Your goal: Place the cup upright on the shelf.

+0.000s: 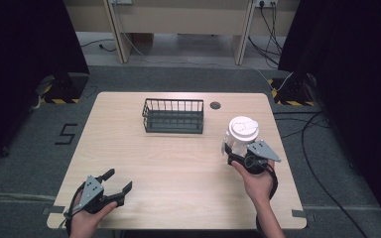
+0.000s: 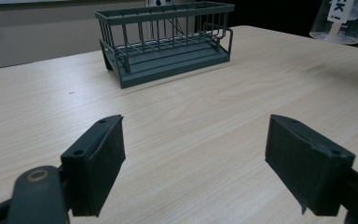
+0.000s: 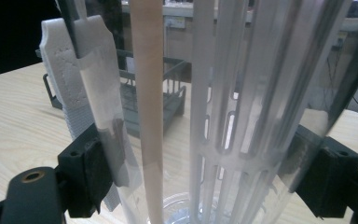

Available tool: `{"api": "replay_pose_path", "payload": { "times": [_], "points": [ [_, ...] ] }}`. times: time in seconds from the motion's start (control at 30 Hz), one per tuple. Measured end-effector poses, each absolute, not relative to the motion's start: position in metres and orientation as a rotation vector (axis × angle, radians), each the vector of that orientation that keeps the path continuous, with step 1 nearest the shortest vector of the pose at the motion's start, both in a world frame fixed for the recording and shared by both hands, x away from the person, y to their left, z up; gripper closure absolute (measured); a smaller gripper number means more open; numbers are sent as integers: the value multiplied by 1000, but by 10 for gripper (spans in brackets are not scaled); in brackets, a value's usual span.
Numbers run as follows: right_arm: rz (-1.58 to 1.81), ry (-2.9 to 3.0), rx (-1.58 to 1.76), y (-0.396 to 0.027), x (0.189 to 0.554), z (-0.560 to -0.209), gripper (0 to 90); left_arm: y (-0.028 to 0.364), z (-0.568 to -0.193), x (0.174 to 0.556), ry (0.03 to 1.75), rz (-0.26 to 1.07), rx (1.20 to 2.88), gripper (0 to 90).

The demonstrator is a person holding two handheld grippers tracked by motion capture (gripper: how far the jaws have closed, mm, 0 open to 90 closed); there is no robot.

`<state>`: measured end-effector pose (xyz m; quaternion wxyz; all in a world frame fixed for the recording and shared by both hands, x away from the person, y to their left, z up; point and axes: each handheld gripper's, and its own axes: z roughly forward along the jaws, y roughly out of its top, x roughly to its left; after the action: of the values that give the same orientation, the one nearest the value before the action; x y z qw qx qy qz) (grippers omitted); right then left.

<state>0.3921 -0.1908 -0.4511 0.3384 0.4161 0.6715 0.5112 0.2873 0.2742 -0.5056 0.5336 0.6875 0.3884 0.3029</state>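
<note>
A clear plastic cup (image 1: 242,134) with a white lid sits between the jaws of my right gripper (image 1: 239,148), which is shut on it at the table's right side. Up close, the cup (image 3: 261,70) holds a wooden stick (image 3: 147,116) and a white slotted insert (image 3: 223,93), and both pads press its wall around my right gripper (image 3: 205,177). From the left gripper view the cup (image 2: 338,21) hangs just above the tabletop. My left gripper (image 1: 119,179) rests open and empty near the front left corner, its pads wide apart (image 2: 193,154).
A dark grey wire basket (image 1: 173,115) stands empty at the back middle of the light wooden table (image 1: 178,163), seen also ahead of the left gripper (image 2: 168,42) and behind the cup (image 3: 175,100). A round cable hole (image 1: 215,105) lies right of it.
</note>
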Motion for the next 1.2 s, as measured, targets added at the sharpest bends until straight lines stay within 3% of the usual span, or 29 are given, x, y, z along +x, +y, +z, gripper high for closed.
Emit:
{"api": "replay_pose_path", "payload": {
  "times": [1.2],
  "points": [
    [1370, 1792, 1042, -148, 424, -435, 185, 274, -505, 287, 919, 718, 1638, 197]
  ]
}}
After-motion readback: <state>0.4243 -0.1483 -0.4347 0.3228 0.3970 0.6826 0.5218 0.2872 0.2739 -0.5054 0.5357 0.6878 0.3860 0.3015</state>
